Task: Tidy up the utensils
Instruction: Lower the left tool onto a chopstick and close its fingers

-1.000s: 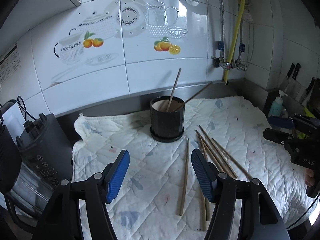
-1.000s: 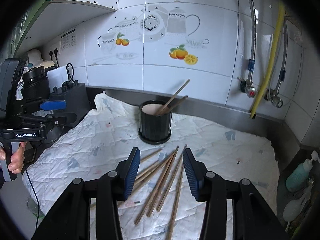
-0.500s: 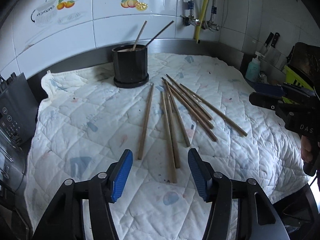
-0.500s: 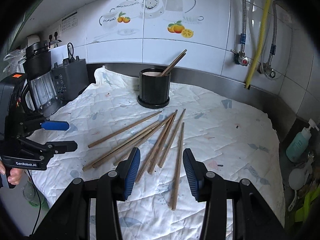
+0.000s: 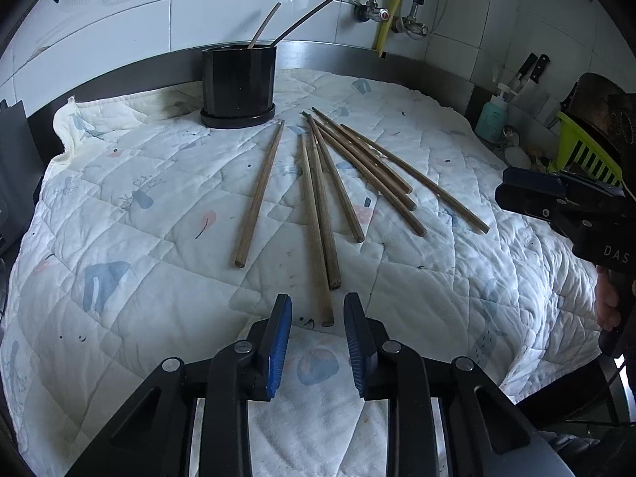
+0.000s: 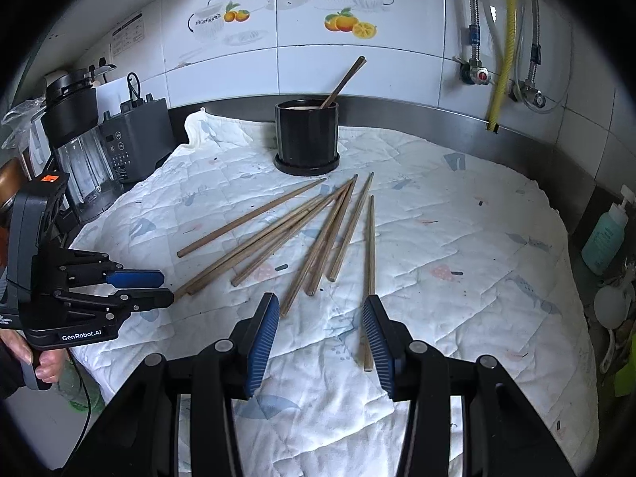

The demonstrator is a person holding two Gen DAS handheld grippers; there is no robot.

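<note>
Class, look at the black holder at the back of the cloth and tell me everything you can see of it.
The black holder is a dark, slightly faceted cup, upright on a wider round black saucer base. It looks like plastic or glazed ceramic; which, I cannot tell. It stands on the quilted cloth near the tiled wall. The left view shows two sticks leaning out of it. The loose chopsticks lie in front, apparently not touching it. Neither claw is near it.

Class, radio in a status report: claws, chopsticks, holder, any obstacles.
Left claw open, low at near tip of one chopstick. Right claw open, empty. Loose chopsticks on cloth; holder has two. Nothing blocking.
</note>
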